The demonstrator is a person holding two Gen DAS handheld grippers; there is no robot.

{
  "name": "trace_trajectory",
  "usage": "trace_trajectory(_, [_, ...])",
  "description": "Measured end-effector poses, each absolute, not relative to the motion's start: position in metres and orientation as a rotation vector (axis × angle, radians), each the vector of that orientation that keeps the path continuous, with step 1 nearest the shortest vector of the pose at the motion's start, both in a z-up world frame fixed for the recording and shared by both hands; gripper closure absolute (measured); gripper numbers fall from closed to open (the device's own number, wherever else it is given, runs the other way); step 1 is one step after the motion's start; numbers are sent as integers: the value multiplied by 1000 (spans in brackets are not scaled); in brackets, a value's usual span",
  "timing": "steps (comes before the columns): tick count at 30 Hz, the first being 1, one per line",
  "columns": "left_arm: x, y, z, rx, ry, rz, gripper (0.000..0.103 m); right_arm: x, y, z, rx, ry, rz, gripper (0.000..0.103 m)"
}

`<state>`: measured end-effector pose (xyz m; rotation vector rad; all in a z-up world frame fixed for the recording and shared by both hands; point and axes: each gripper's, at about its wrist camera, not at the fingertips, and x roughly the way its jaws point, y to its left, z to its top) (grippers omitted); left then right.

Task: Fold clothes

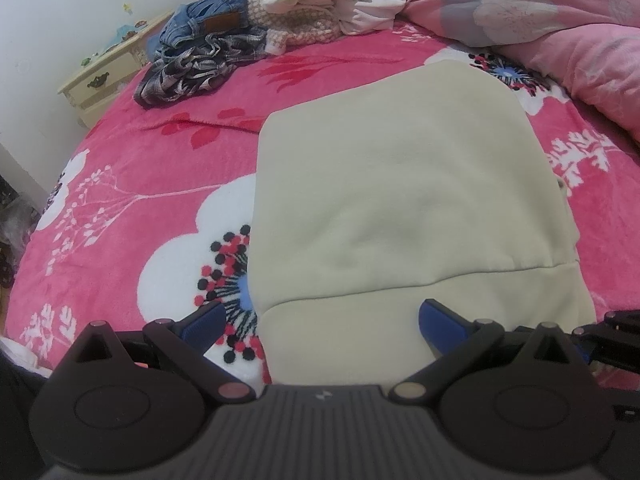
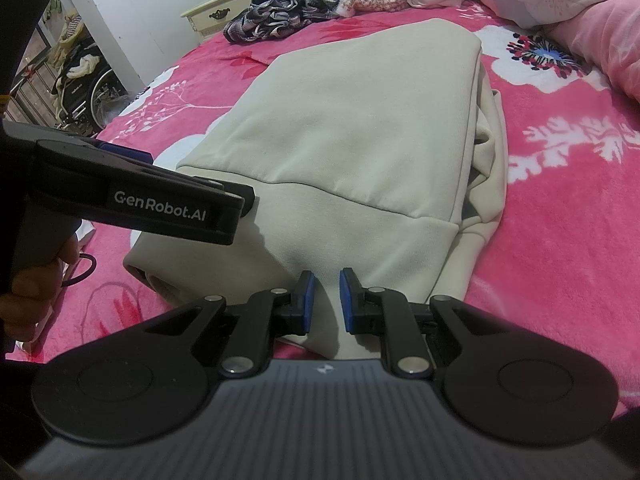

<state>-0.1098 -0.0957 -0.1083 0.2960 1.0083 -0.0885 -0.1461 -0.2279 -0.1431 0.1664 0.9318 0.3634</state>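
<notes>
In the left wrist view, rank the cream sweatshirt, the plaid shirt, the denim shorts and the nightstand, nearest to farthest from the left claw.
1. Cream sweatshirt, directly ahead of the left claw, hem between its fingers.
2. Plaid shirt, far left.
3. Denim shorts and nightstand, too close to call.

Sweatshirt's (image 2: 352,128) near hem behind right tool (image 2: 324,300).
</notes>
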Motion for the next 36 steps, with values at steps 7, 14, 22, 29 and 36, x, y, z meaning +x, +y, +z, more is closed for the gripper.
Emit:
trace_trajectory(7, [-110, -55, -95, 155, 899, -211, 0, -149, -244, -113, 235, 878, 352, 73])
trace_trajectory(14, [-63, 2, -103, -98, 850, -366, 1, -90, -334, -80, 462, 749, 318, 38])
trace_trajectory(22, [-22, 39, -177, -599, 1029, -592, 3, -24, -391, -174, 1003, 923, 362, 34])
trace_trajectory(29, [22, 30, -193, -708, 1041, -693, 2, -2, -395, -186, 1129, 893, 406, 26])
trace_trajectory(36, [55, 21, -202, -755, 1056, -732, 0, 53, -381, -187, 1105, 879, 456, 17])
